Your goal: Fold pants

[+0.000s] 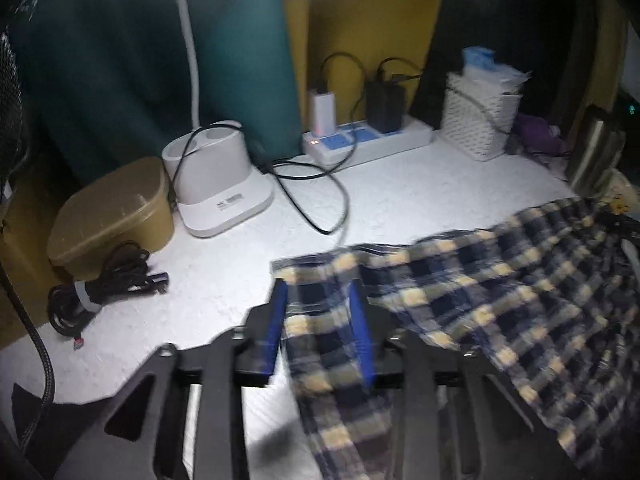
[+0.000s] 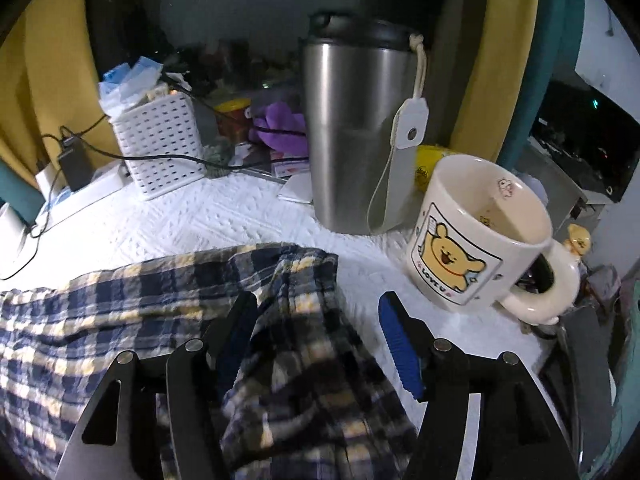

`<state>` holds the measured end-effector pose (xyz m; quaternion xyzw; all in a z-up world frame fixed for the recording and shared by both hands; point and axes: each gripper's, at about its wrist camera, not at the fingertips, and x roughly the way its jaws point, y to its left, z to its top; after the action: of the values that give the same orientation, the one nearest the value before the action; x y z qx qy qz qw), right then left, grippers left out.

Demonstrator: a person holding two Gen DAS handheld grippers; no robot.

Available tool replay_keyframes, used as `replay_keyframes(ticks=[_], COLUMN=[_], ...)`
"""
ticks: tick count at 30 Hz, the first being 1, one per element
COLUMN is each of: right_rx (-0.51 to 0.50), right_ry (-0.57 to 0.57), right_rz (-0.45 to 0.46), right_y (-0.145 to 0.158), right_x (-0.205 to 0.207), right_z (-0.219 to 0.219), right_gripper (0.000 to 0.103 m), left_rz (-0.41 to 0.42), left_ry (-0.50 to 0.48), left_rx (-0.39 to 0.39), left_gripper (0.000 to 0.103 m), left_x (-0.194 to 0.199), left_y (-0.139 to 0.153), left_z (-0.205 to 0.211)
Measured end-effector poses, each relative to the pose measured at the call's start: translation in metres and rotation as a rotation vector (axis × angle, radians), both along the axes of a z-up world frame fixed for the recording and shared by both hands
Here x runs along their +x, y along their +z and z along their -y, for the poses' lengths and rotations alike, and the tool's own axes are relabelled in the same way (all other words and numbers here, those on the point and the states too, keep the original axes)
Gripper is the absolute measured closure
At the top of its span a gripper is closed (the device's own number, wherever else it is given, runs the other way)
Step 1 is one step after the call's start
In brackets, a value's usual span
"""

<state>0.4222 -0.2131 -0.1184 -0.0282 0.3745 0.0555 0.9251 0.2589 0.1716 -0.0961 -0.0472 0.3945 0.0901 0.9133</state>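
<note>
Navy-and-cream checked pants (image 1: 500,288) are spread across the white textured tabletop (image 1: 420,188), one end near the steel tumbler (image 2: 352,132) and the bear mug (image 2: 480,236). The left hand-held gripper (image 1: 320,332) is seen partly parted, cloth lying between its blue pads without being pinched. The right hand-held gripper (image 2: 320,344) is seen wider apart, loose fabric bunched between its jaws.

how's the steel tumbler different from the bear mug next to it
The steel tumbler is tall, bare brushed metal and capped with a dark lid; the bear mug is shorter, cream, printed with a yellow cartoon bear, and open-topped. The tumbler has a cord with a white tag, the mug a side handle. Both stand upright on the white textured cover, beyond the plaid pants.
</note>
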Motion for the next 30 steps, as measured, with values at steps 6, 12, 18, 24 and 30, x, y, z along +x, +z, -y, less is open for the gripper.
replay_keyframes(ticks=[6,12,18,24,30], right_rx=[0.006,0.000,0.009,-0.005,0.002], right_ry=[0.010,0.018,0.017,-0.003,-0.048], right_rz=[0.020,0.037,0.040,0.021,0.008], right_y=[0.013,0.025,0.028,0.018,0.011], right_x=[-0.025,-0.049,-0.080,-0.113,-0.150], right_z=[0.007,0.018,0.030,0.052,0.081], right_gripper=[0.038,0.038,0.038,0.038,0.038], left_rz=[0.004,0.019,0.042,0.060,0.063], left_ry=[-0.049,-0.066,-0.106,-0.170,-0.216], left_rx=[-0.031,-0.048,-0.063,-0.073,-0.089], left_gripper=[0.068,0.067,0.060,0.052,0.052], left_x=[-0.017,-0.033,-0.057,-0.078,-0.097], left_y=[0.002,0.005,0.007,0.005,-0.004], left_z=[0.023,0.039,0.056,0.079,0.096])
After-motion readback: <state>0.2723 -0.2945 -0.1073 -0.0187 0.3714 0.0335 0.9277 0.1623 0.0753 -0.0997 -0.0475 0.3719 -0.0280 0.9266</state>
